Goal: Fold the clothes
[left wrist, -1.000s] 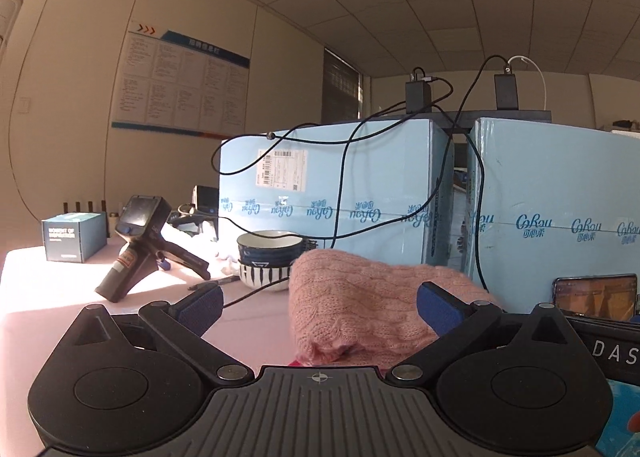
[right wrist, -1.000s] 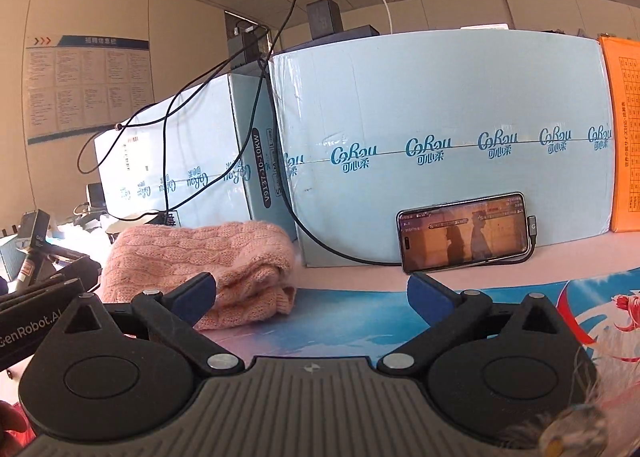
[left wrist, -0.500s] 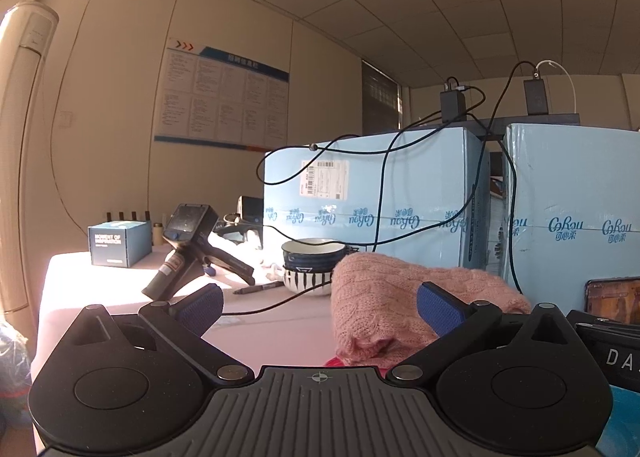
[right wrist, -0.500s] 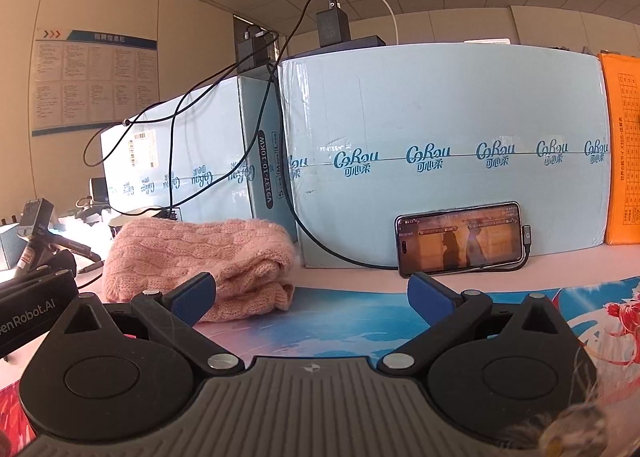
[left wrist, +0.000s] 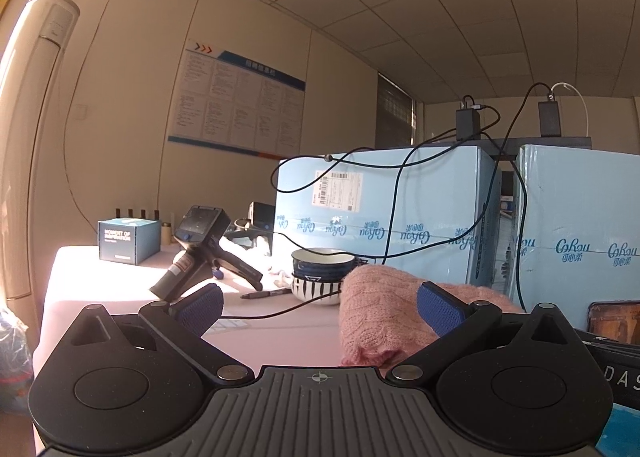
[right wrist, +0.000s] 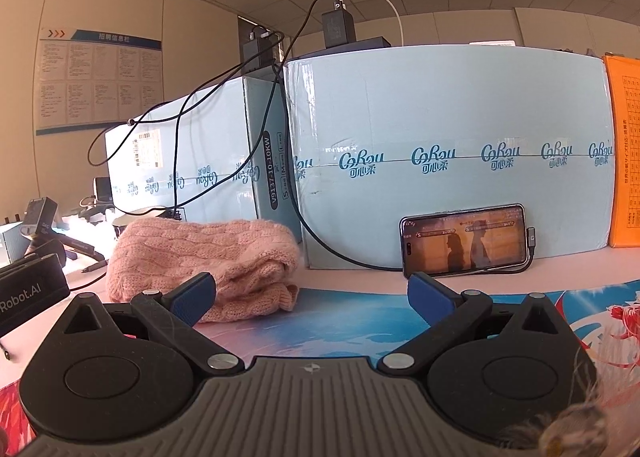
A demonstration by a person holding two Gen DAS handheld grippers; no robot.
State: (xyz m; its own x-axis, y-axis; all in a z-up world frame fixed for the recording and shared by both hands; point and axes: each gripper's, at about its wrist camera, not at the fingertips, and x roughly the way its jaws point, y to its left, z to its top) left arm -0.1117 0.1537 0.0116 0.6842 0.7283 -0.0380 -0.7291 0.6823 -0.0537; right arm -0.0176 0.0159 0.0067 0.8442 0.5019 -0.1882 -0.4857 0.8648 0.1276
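Observation:
A pink knitted sweater (left wrist: 380,313) lies folded in a bundle on the table, in front of the light-blue boxes. It also shows in the right wrist view (right wrist: 208,253), left of centre. My left gripper (left wrist: 320,307) is open and empty, a little short of the sweater, with its right finger in front of the bundle. My right gripper (right wrist: 312,293) is open and empty, to the right of the sweater and short of it.
Two light-blue cartons (right wrist: 440,161) with draped black cables stand behind the sweater. A phone (right wrist: 466,239) leans on the right carton. A striped bowl (left wrist: 320,275), a pen, a black handheld device (left wrist: 196,253) and a small blue box (left wrist: 128,239) sit at the left.
Both wrist views have tilted upward and drawn back slightly, showing more ceiling. The left view has swung left. The sweater has not moved and both grippers stay open.

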